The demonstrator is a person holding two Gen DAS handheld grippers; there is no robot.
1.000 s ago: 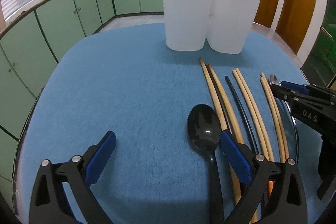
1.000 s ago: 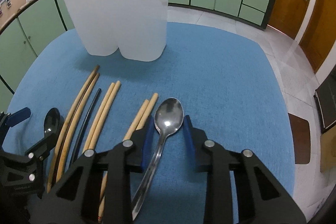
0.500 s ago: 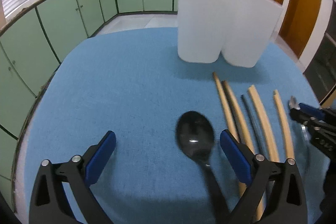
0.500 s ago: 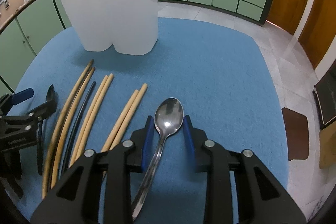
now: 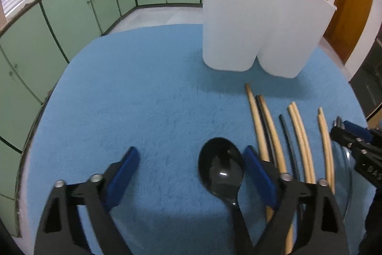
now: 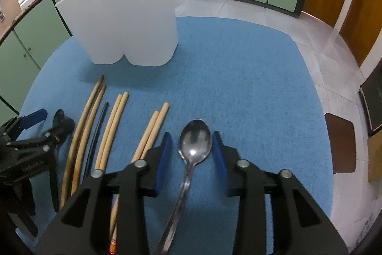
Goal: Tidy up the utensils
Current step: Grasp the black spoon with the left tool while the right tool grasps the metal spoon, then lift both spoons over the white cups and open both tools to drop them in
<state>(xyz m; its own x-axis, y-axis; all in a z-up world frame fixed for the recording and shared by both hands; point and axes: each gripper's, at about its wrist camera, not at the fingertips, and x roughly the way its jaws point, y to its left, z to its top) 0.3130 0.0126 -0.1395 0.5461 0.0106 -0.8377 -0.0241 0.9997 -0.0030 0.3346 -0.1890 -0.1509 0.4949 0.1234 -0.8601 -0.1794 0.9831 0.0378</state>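
A black spoon (image 5: pixel 222 173) sits between the pads of my left gripper (image 5: pixel 191 149), close against the right pad (image 5: pixel 255 166). The jaws are closing but do not press on it. My right gripper (image 6: pixel 191 135) is shut on a metal spoon (image 6: pixel 195 142), whose handle runs back between the jaws. Several wooden chopsticks (image 5: pixel 267 126) and one black chopstick (image 5: pixel 287 135) lie side by side on the blue cloth (image 5: pixel 143 92) between the two grippers. Two tall white containers (image 5: pixel 226 16) stand together at the far side and also show in the right wrist view (image 6: pixel 133 11).
The cloth-covered table ends in a rounded edge (image 5: pixel 45 106) on the left. Green kitchen cabinets (image 5: pixel 71 11) run along the back. Tiled floor (image 6: pixel 322 44) and a brown stool (image 6: pixel 339 145) lie beyond the table's right side.
The left gripper's jaws have narrowed, and its right pad now stands between the black spoon and the chopsticks. The metal spoon has drifted away from the chopsticks with the right gripper. The containers look nearer.
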